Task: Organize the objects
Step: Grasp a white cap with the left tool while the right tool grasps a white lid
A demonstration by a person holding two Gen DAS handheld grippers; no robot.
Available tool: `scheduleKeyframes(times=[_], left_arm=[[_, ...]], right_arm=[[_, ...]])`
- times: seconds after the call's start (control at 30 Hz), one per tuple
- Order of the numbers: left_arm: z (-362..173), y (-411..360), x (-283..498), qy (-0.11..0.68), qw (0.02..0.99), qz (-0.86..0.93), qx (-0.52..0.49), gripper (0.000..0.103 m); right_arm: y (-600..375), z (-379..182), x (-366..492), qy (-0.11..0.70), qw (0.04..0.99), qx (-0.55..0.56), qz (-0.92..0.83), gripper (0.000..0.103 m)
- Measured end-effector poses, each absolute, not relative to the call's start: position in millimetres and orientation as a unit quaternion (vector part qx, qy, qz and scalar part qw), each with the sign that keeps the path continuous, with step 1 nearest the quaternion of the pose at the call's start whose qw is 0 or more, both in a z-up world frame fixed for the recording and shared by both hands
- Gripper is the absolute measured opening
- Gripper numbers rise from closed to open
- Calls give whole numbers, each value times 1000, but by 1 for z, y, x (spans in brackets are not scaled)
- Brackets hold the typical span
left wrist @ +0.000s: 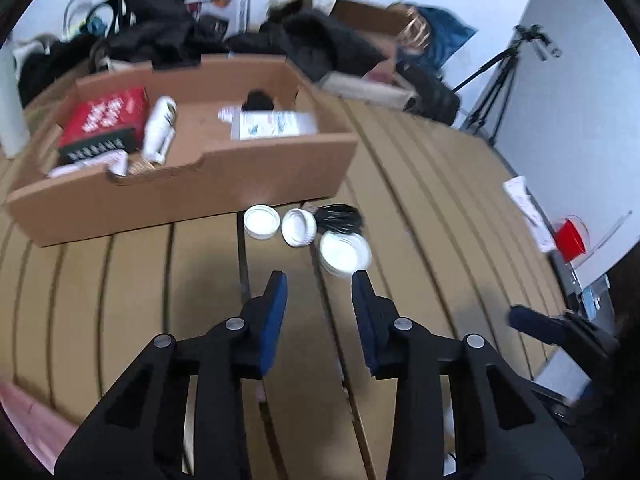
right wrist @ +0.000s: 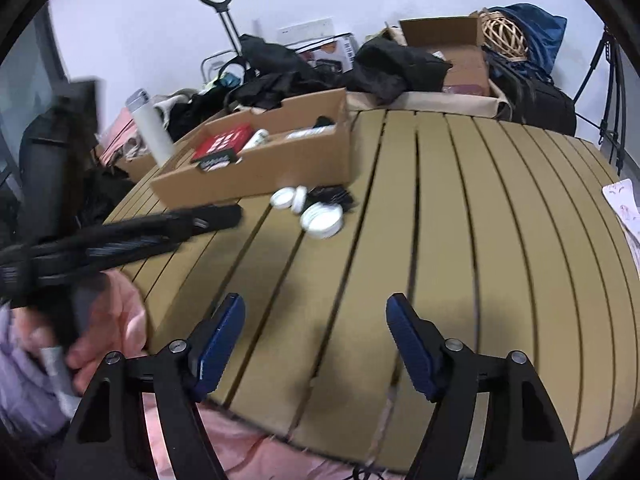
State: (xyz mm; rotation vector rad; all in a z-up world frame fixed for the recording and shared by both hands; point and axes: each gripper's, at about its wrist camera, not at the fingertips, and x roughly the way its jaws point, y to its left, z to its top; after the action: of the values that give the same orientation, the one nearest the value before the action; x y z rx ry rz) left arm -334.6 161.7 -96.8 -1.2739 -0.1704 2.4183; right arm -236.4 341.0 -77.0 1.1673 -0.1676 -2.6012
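The left gripper (left wrist: 319, 280) hangs over the slatted table (left wrist: 420, 184), its jaws parted with nothing between them, just short of three white jars (left wrist: 345, 254) clustered beside a black bundle (left wrist: 340, 218) in front of the cardboard box (left wrist: 180, 196); the right gripper (right wrist: 316, 308) stands wide and empty near the table's edge, well apart from the jars.
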Motion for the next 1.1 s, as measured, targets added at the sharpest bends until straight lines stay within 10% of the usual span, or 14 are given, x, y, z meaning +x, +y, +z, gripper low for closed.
scheduleKeyframes(times=[0.2, 0.27, 0.67, 0.73, 0.9, 0.97, 1.1], left_arm=[[-119, 168, -375, -108, 214, 842, -483, 27], [-124, 171, -384, -118, 227, 834, -489, 4], [-107, 142, -331, -123, 216, 850, -464, 1], [-107, 138, -325, -112, 200, 858, -460, 2], [-114, 138, -333, -104, 185, 853, -477, 34], [-114, 143, -345, -106, 186, 853, -476, 51], [-116, 154, -367, -112, 188, 849, -481, 51]], right_arm=[[347, -86, -275, -55, 150, 410, -898, 77], [345, -92, -287, -56, 155, 413, -896, 77], [311, -127, -332, -41, 173, 440, -880, 77], [300, -135, -338, -27, 163, 447, -879, 63], [295, -135, -343, -10, 121, 439, -890, 10], [302, -131, -335, -13, 113, 432, -895, 9], [320, -129, -320, -28, 110, 433, -894, 9]])
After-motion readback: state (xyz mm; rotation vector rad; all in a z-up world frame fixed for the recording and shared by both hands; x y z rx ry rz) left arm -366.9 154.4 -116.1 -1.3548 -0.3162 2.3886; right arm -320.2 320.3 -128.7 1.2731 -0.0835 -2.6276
